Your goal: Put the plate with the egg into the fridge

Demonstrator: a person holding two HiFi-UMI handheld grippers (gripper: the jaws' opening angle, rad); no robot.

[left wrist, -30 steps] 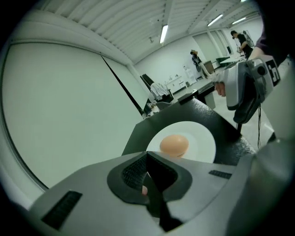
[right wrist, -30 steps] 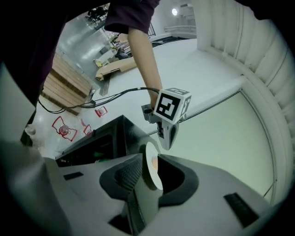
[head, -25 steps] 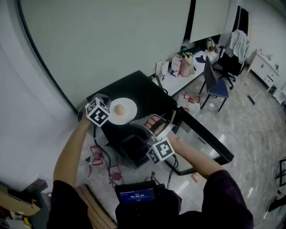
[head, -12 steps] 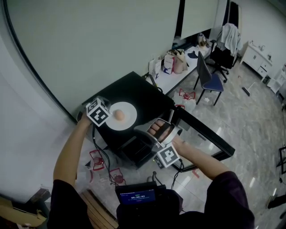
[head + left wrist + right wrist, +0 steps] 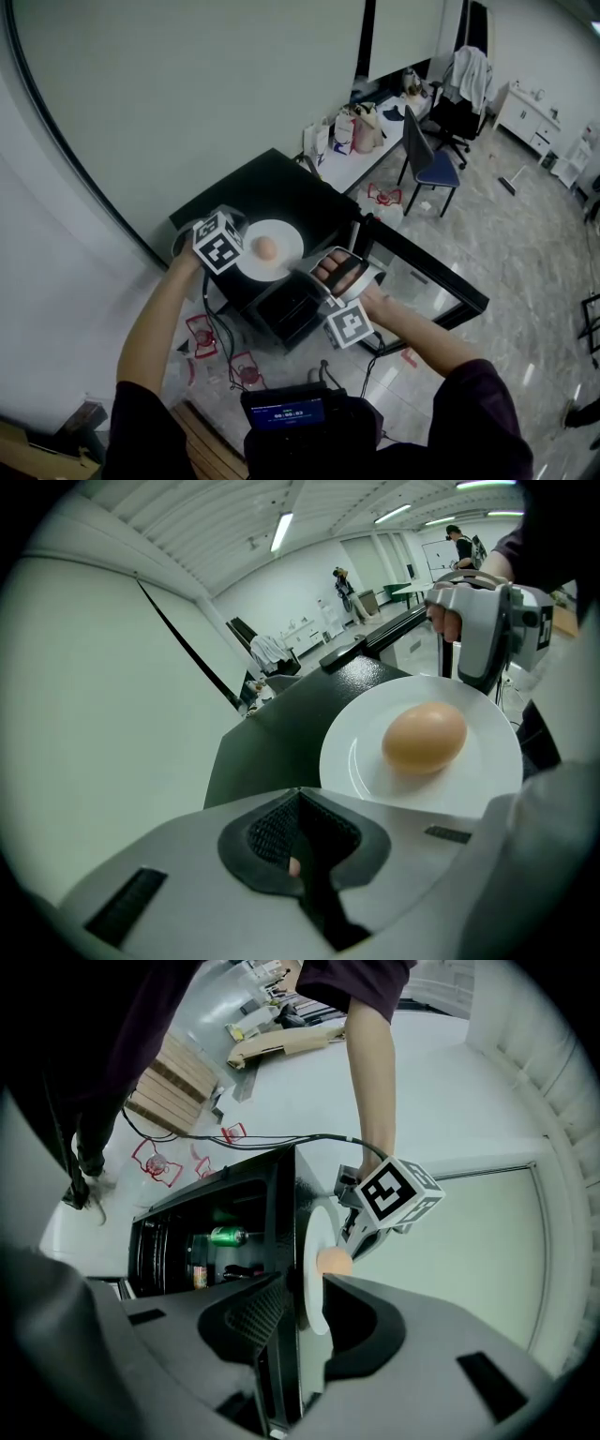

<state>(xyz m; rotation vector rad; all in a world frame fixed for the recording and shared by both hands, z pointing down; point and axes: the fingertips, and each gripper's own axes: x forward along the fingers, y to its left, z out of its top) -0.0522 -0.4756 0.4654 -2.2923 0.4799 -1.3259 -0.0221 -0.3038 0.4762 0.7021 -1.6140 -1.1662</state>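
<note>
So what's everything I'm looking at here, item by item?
fridge: one, black, on the floor by the wall, door open
plate: one, white, at the fridge top's front edge
egg: one, brown, on the plate
can: one, green, lying inside the fridge
chair: one, blue seat, beyond the fridge
table: one, white, behind the fridge, bags on it
screen: one, dark, at the person's chest
left gripper: one, grey, jaws shut on the plate's rim
right gripper: one, grey, jaws apart and empty, before the open fridge
arms: two, bare below dark sleeves, one holding each gripper
</note>
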